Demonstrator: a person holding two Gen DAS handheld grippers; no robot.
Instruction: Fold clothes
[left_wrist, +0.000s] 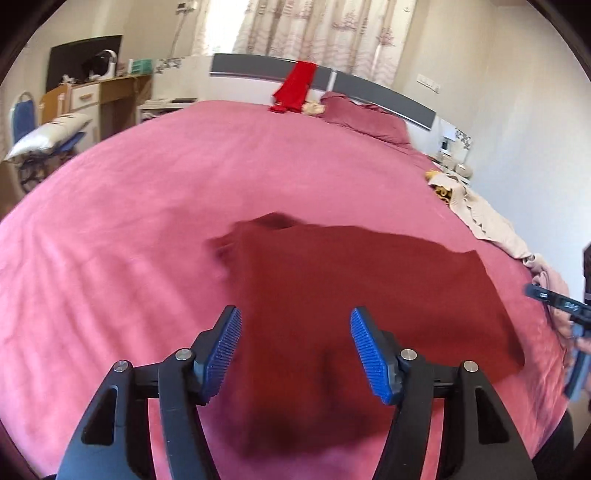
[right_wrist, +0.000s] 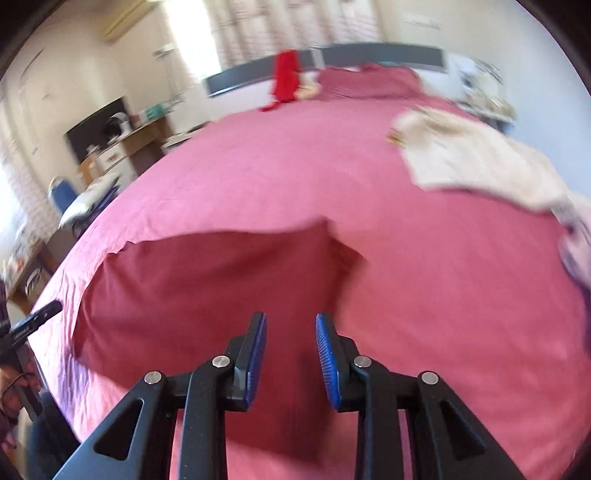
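Note:
A dark red garment (left_wrist: 351, 291) lies spread on the pink bed (left_wrist: 147, 206), blurred at its far left corner. My left gripper (left_wrist: 295, 350) hovers open above its near part, nothing between the blue pads. In the right wrist view the same garment (right_wrist: 207, 295) lies left of centre. My right gripper (right_wrist: 290, 354) is open over the garment's near right edge, jaws apart and empty. Each gripper shows at the other view's edge: the right one (left_wrist: 557, 302) and the left one (right_wrist: 33, 321).
A cream knitted garment (right_wrist: 472, 162) lies at the bed's right side. A bright red garment (left_wrist: 295, 86) hangs over the grey headboard (left_wrist: 388, 96), with a pink pillow (left_wrist: 365, 118) beside it. A desk (left_wrist: 99, 92) and blue chair (left_wrist: 40, 144) stand left of the bed.

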